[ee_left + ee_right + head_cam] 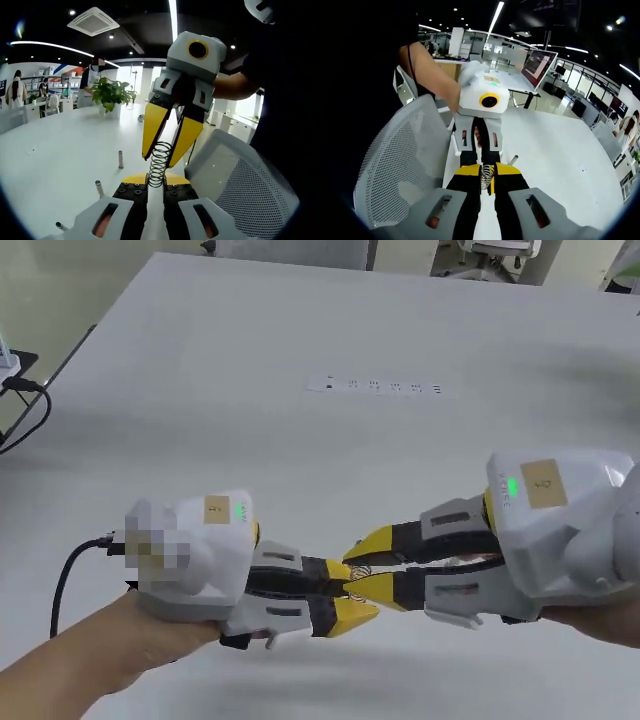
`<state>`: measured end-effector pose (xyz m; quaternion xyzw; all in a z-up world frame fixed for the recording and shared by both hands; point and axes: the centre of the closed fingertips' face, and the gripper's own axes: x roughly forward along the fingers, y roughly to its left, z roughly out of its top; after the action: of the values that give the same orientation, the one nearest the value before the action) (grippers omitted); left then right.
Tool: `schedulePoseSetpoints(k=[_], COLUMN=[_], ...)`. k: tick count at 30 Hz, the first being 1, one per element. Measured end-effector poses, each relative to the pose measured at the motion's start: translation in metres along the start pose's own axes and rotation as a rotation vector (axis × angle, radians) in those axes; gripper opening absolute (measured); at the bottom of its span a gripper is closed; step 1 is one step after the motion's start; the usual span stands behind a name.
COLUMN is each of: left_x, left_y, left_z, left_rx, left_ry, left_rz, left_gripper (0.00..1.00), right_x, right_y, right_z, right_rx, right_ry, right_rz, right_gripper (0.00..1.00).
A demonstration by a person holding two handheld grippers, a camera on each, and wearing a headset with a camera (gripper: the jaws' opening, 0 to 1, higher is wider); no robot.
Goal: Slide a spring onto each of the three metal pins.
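My two grippers meet tip to tip over the white table [300, 450]. A small metal spring [361, 568] lies between them. My right gripper [352, 568] has its yellow jaws closed in a V on one end of the spring [487, 175]. My left gripper [345, 592] is shut on the other end of the spring [159, 165]. In the left gripper view my left gripper [155, 181] is at the bottom and the right gripper [159, 157] comes down from above. Three metal pins are on the table: one upright [120, 159], one nearer [99, 189] and one at the lower left [59, 226].
A power strip [372, 386] lies in the middle of the table and a black cable [30, 410] hangs off its left edge. A white mesh chair [240, 190] stands close behind the grippers. A potted plant [112, 92] sits at the table's far end.
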<state>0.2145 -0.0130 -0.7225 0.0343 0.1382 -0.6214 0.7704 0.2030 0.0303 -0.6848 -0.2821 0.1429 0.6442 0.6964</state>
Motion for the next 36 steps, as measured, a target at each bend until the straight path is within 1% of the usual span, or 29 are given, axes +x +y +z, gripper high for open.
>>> schedulePoseSetpoints(k=[5, 9, 14, 15, 18, 22, 25, 27, 31, 34, 36], left_x=[0.000, 0.000, 0.001, 0.001, 0.000, -0.001, -0.003, -0.005, -0.008, -0.012, -0.015], left_y=[0.001, 0.002, 0.001, 0.001, 0.003, 0.006, 0.008, 0.009, 0.010, 0.011, 0.012], left_z=[0.002, 0.000, -0.002, -0.002, -0.002, -0.003, -0.005, -0.006, -0.009, -0.014, -0.019], left_rx=[-0.009, -0.011, -0.008, -0.010, -0.005, -0.010, -0.009, -0.011, -0.015, -0.025, -0.023], left_ry=[-0.005, -0.001, 0.007, 0.007, 0.011, 0.011, 0.020, 0.019, 0.029, 0.037, 0.054], left_rz=[0.009, 0.011, 0.014, 0.014, 0.025, 0.034, 0.047, 0.053, 0.063, 0.075, 0.084], left_gripper=[0.04, 0.06, 0.11, 0.13, 0.19, 0.23, 0.28, 0.30, 0.32, 0.36, 0.38], right_x=[0.000, 0.001, 0.000, -0.001, -0.001, -0.001, -0.001, -0.001, -0.001, -0.001, -0.003], right_y=[-0.003, -0.003, -0.005, -0.006, -0.007, -0.008, -0.009, -0.009, -0.010, -0.011, -0.012], right_z=[0.001, 0.001, 0.001, 0.001, 0.002, 0.002, 0.003, 0.003, 0.003, 0.001, 0.000], right_rx=[0.003, -0.002, 0.001, -0.005, -0.008, -0.008, -0.012, -0.012, -0.013, -0.014, -0.011], right_ry=[-0.003, 0.001, 0.001, 0.002, 0.003, 0.003, 0.004, 0.002, 0.004, 0.007, 0.008], right_rz=[-0.007, -0.010, -0.016, -0.019, -0.020, -0.023, -0.023, -0.024, -0.027, -0.033, -0.037], right_gripper=[0.06, 0.06, 0.06, 0.06, 0.06, 0.06, 0.06, 0.06, 0.06, 0.06, 0.06])
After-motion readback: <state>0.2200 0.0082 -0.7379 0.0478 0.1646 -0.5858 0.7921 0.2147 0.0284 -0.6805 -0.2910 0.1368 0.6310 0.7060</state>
